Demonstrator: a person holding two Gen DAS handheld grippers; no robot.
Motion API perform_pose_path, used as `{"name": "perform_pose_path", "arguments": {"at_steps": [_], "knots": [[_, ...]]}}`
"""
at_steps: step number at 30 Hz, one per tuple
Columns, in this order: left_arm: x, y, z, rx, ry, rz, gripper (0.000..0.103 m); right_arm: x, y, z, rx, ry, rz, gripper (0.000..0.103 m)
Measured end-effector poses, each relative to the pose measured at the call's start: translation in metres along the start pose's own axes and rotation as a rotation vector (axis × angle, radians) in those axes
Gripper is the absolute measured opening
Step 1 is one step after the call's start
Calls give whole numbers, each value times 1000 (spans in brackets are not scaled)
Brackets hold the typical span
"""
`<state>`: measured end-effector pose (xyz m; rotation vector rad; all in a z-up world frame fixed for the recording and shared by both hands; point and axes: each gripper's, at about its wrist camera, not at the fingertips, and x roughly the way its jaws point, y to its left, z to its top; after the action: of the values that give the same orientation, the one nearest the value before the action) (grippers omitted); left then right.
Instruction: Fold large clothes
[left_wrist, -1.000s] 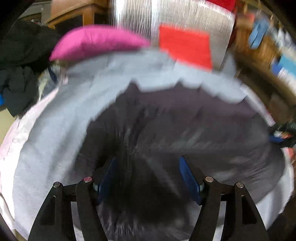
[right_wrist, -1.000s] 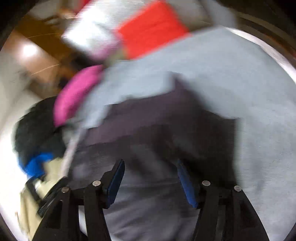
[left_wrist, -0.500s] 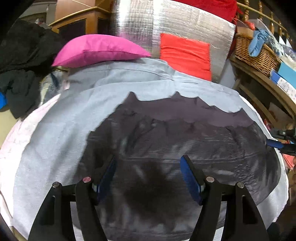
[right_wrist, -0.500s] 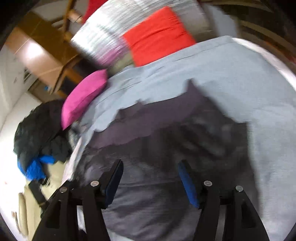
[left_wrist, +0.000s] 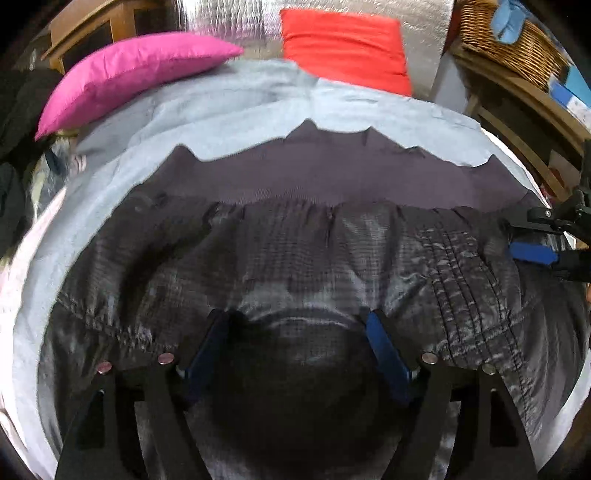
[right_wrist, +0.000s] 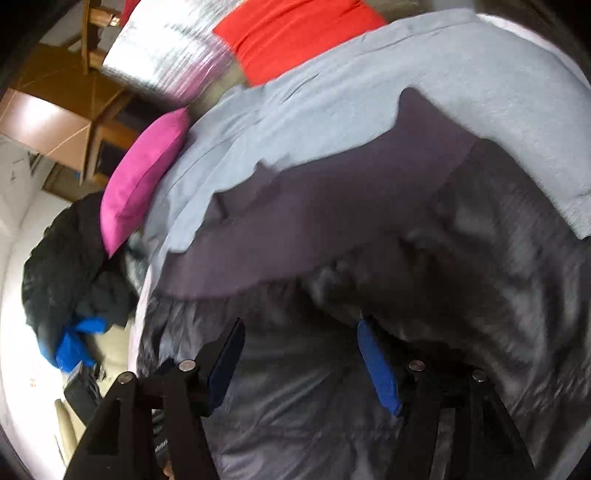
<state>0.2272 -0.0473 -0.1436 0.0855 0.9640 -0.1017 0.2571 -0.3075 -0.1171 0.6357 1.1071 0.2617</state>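
Note:
A large dark grey jacket (left_wrist: 295, 258) with a plum ribbed hem band (left_wrist: 332, 173) lies spread on a pale blue-grey sheet (left_wrist: 207, 122). My left gripper (left_wrist: 297, 347) hovers open just above the jacket's near part, with nothing between its blue pads (left_wrist: 384, 354). My right gripper (left_wrist: 517, 240) shows at the right edge of the left wrist view, over the jacket's right side. In the right wrist view it (right_wrist: 299, 354) is open above the jacket (right_wrist: 443, 288), pads (right_wrist: 376, 365) apart and empty.
A magenta pillow (left_wrist: 129, 70) and a red cushion (left_wrist: 343, 48) lie at the bed's far end against a silver padded panel (right_wrist: 166, 55). A wicker basket (left_wrist: 513, 40) sits on a wooden shelf at right. Dark clothes with a blue item (right_wrist: 74, 280) are piled at left.
Both grippers have moved lower and closer over the jacket. The right gripper has come further into the left wrist view at the right edge. Both stay open.

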Motion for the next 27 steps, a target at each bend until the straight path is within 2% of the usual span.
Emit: {"name": "perform_pose_path", "arguments": {"at_steps": [3, 6, 10, 14, 15, 17, 20, 21, 24, 25, 27], "knots": [[-5, 4, 1, -21, 14, 1, 81, -1, -2, -2, 22, 0, 0, 68], [-29, 16, -5, -82, -26, -45, 80, -23, 13, -18, -17, -49, -30, 68], [-73, 20, -37, -98, -122, -89, 80, -65, 44, -64, -145, -128, -4, 68], [-96, 12, -70, -83, -199, -89, 80, -77, 61, -125, -232, -135, 66, 68], [-92, 9, -75, -82, -202, -80, 80, -75, 62, -138, -242, -137, 73, 68], [-76, 4, -80, -68, -153, -66, 80, -68, 59, -152, -250, -143, 68, 68], [-58, -6, -87, -11, -148, 16, 82, -40, 39, -158, -199, -115, 12, 68], [-58, -9, -87, 13, -154, 36, 82, -34, 36, -158, -181, -108, 18, 68], [-69, -5, -85, -12, -152, 17, 82, -41, 36, -159, -159, -121, 30, 68], [-74, -3, -84, -33, -161, -4, 82, -46, 37, -158, -156, -128, 34, 68], [-77, -2, -85, -39, -187, 0, 82, -55, 40, -157, -153, -154, 63, 68]]}}
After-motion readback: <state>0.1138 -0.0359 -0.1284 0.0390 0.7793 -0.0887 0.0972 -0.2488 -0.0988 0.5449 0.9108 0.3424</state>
